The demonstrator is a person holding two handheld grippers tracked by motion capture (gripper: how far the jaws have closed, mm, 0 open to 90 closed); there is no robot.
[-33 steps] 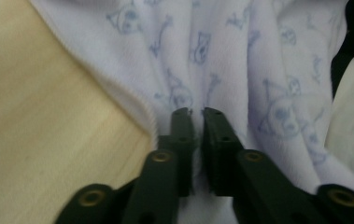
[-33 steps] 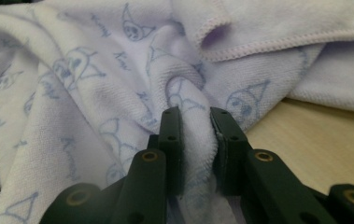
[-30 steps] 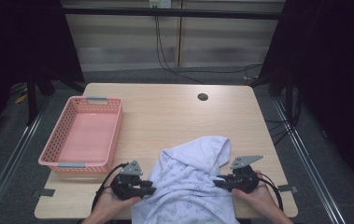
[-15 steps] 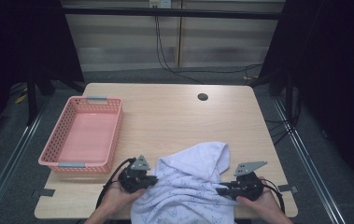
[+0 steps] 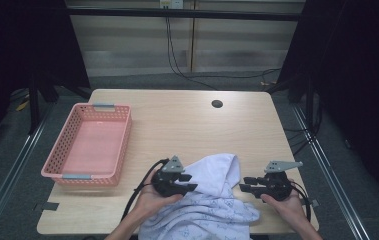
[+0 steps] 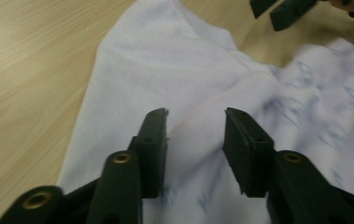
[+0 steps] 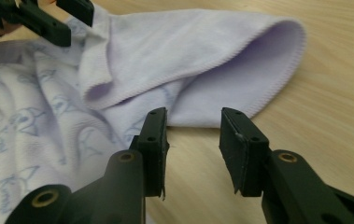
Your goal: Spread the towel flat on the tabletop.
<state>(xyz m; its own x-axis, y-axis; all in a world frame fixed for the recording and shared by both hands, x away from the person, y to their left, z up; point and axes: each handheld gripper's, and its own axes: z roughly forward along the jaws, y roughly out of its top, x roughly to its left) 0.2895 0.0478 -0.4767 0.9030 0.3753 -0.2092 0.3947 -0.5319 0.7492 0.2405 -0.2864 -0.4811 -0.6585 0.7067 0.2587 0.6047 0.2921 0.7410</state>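
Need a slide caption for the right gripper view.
Open right hand-held gripper at the hem of a pale printed garment on the wooden table.

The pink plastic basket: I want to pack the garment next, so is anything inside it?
Inside the pink plastic lattice basket the high view shows a bare pink floor, nothing lying there. The strip behind its near wall is hidden.

Garment (image 5: 207, 200) lies on table (image 5: 187, 125) at near edge, btwn my two grippers, hood end pointing away from me. My left gripper (image 5: 189, 182) sits over its left side, cloth under the jaws. My right gripper (image 5: 244, 186) is just beside its right edge, over bare wood. Basket (image 5: 89, 145) sits far left on table. Hole (image 5: 217, 104) in tabletop lies behind, toward far edge.
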